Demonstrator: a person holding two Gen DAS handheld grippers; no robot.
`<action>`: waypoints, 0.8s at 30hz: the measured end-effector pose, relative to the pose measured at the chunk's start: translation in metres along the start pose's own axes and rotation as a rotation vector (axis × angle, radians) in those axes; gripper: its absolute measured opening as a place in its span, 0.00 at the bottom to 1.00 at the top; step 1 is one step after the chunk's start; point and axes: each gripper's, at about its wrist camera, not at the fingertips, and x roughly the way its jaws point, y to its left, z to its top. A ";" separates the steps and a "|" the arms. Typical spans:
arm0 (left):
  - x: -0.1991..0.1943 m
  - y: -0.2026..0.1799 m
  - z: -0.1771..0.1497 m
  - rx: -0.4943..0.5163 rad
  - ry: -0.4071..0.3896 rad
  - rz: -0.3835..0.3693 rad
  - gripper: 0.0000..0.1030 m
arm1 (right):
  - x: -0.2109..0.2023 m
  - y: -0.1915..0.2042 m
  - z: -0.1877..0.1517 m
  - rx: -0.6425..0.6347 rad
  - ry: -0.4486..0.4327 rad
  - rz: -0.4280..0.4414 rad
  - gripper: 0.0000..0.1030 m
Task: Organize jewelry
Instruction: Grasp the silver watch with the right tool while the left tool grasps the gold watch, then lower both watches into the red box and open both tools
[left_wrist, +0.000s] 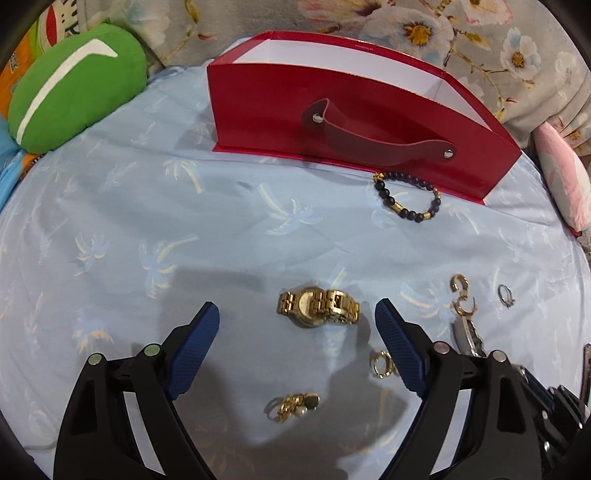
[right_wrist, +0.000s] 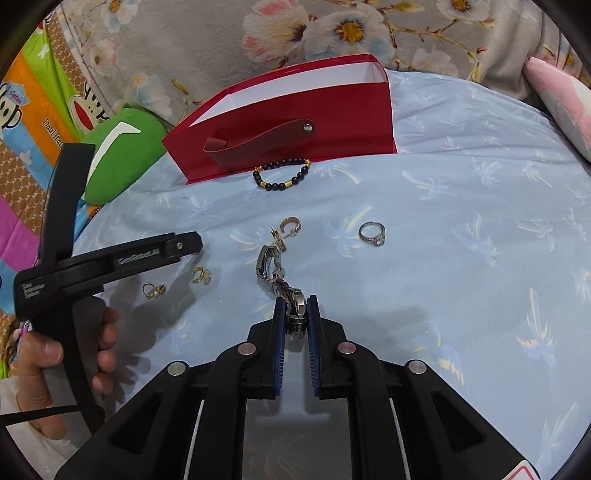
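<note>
1. Bedsheet (left_wrist: 129, 229), pale blue with a palm print: the work surface, with all the loose jewelry lying on it.
2. Red box (left_wrist: 280, 110), open-topped, strap handle on its front wall, standing at the far edge of the sheet. Only white inner walls are visible; its floor is hidden, so I cannot tell what is inside.
3. Right gripper (right_wrist: 296, 314): jaws clamped on the silver watch (right_wrist: 275, 271), gripped at one end of its band; the rest trails forward on the sheet. Step in hand, as I judge it: pick-up of this watch. Next move calls for a lift and a carry over the box rim before release.
4. Left gripper (left_wrist: 297, 321): jaws wide apart, holding nothing, with the gold watch (left_wrist: 317, 307) lying between the fingertips. Likely next pick.
5. Beaded bracelet (right_wrist: 282, 173): on the sheet, touching the box front.
6. Small pieces: silver ring (right_wrist: 373, 234), gold hoop earrings (right_wrist: 284, 230), further gold pieces (left_wrist: 293, 406), all outside the box.
</note>
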 end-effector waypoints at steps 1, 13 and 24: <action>0.001 -0.002 0.000 0.008 -0.002 0.013 0.78 | 0.001 0.000 -0.001 0.002 0.001 0.000 0.10; -0.007 -0.008 -0.002 0.026 -0.016 -0.016 0.32 | 0.002 -0.002 -0.002 0.019 0.002 0.013 0.10; -0.047 0.002 -0.016 -0.004 -0.059 -0.080 0.30 | -0.022 0.011 0.006 0.000 -0.062 0.039 0.10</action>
